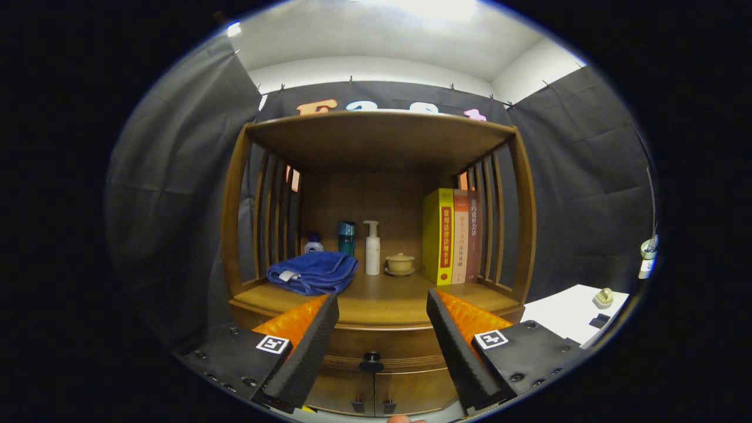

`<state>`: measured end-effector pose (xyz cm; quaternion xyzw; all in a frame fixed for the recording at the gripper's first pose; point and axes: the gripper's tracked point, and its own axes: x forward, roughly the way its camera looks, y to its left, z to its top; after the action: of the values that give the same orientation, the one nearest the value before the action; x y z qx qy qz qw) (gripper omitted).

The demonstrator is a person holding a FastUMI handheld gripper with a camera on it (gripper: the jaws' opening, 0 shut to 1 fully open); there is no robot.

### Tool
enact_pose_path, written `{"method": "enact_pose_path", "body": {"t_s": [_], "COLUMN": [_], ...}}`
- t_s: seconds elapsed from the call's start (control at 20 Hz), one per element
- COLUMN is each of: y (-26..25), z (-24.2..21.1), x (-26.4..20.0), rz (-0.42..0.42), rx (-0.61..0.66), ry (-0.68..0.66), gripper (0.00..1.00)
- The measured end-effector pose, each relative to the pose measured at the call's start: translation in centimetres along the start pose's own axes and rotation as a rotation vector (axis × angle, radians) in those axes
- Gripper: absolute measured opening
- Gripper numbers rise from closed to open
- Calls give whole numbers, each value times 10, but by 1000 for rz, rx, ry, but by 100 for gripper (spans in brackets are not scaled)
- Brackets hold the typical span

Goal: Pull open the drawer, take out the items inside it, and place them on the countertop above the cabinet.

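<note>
Gripper [382,314] fingers spread wide, empty, near cabinet front; closed drawer [382,343] with dark knob [371,359] between them; countertop [382,299] beyond holds blue towel [312,272], books [452,235]

Spread gripper [382,314] before closed drawer [376,348]

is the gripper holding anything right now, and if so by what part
Nothing is held. The gripper is open, its fingers spread apart with the drawer knob showing in the gap between them, not touched. The drawer is shut.
</note>
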<state>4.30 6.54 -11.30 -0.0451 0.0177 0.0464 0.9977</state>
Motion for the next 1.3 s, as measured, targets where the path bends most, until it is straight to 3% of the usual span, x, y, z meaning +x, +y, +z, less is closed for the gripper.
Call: {"method": "enact_pose_path", "body": {"t_s": [0.4,0.7,0.95,1.1,1.3], "y": [12,9,11,13,12], "z": [-111,-164,-177,-179,-179], "x": [43,60,70,71,70], "rz": [6,15,15,16,1], "rx": [-13,1,65,84,57], "ry": [130,229,257,266,263], "gripper": [98,97,81,55,46]}}
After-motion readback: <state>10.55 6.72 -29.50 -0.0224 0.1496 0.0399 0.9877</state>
